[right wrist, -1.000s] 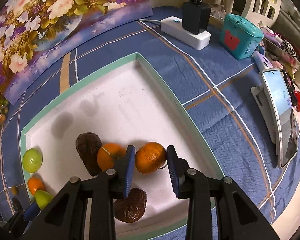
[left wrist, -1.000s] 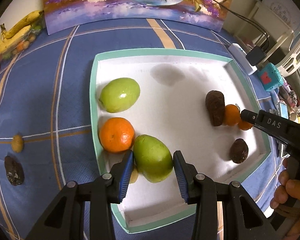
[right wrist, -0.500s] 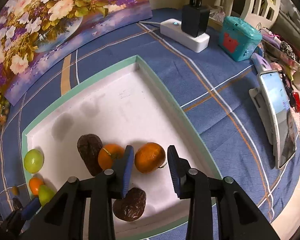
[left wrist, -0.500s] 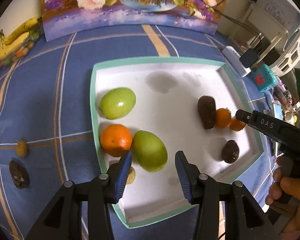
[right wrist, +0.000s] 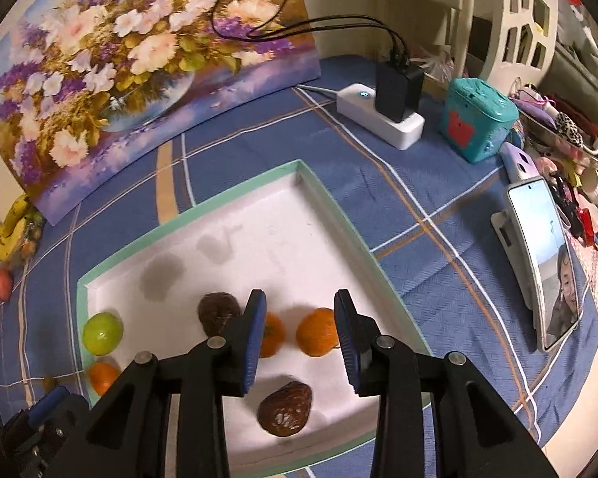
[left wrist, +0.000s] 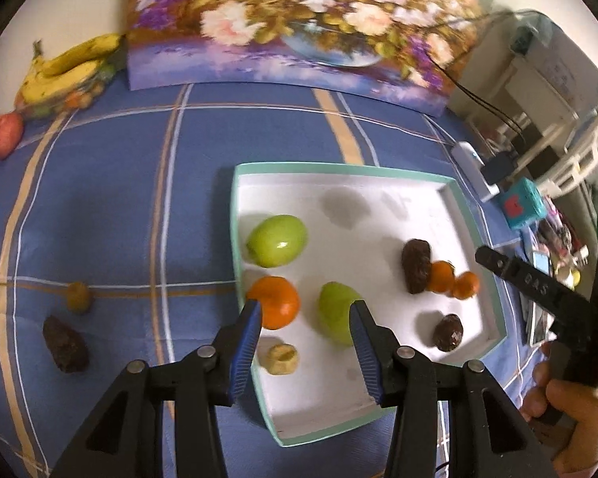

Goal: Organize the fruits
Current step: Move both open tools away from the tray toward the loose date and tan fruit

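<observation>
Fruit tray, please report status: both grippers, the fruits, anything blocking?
Left gripper open, empty, jaws just widened. Right gripper open, empty, above small orange. Tray holds sorted fruit; dark fruit and yellow fruit outside on cloth. Nothing blocking.

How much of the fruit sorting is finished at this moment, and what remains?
Done: the tray holds two green fruits, three oranges, two dark fruits and a small yellow piece. In hand: nothing; the left gripper and right gripper are open and empty. Left: a dark fruit and a small yellow fruit on the cloth.
</observation>
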The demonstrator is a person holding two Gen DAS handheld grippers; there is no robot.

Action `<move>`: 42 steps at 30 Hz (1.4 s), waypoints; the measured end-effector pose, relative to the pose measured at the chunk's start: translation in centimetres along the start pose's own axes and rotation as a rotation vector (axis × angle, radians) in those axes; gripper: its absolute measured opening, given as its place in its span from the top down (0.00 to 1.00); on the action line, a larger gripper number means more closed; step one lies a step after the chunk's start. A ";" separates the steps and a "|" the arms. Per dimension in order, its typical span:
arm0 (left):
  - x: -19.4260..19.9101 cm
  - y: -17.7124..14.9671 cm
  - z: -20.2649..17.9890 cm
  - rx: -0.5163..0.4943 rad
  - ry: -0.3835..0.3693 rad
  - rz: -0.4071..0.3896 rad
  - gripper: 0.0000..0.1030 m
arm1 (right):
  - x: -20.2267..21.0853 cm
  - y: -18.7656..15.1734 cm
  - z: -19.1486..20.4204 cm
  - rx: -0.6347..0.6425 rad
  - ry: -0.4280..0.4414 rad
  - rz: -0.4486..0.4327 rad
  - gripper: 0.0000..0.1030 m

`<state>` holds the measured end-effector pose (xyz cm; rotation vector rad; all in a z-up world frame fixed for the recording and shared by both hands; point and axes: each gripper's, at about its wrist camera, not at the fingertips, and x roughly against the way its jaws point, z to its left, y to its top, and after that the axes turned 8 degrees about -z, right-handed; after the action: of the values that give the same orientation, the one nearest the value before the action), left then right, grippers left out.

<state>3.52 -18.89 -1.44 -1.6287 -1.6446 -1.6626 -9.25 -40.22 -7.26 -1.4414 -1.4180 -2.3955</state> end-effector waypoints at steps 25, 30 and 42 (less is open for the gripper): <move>3.1 1.1 10.6 0.246 0.197 -0.094 0.33 | 2.0 -2.5 9.4 0.236 0.192 0.016 0.65; 4.7 0.7 13.0 0.268 0.263 -0.137 0.16 | 2.6 -2.8 10.8 0.264 0.221 0.007 0.43; 6.6 -0.5 15.5 0.300 0.330 -0.197 0.00 | 2.3 -3.5 11.6 0.269 0.251 0.016 0.19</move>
<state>8.53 -2.84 -0.79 -1.0210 -1.8160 -1.5745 -3.88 -29.14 -6.09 -1.0465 -1.5795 -2.1774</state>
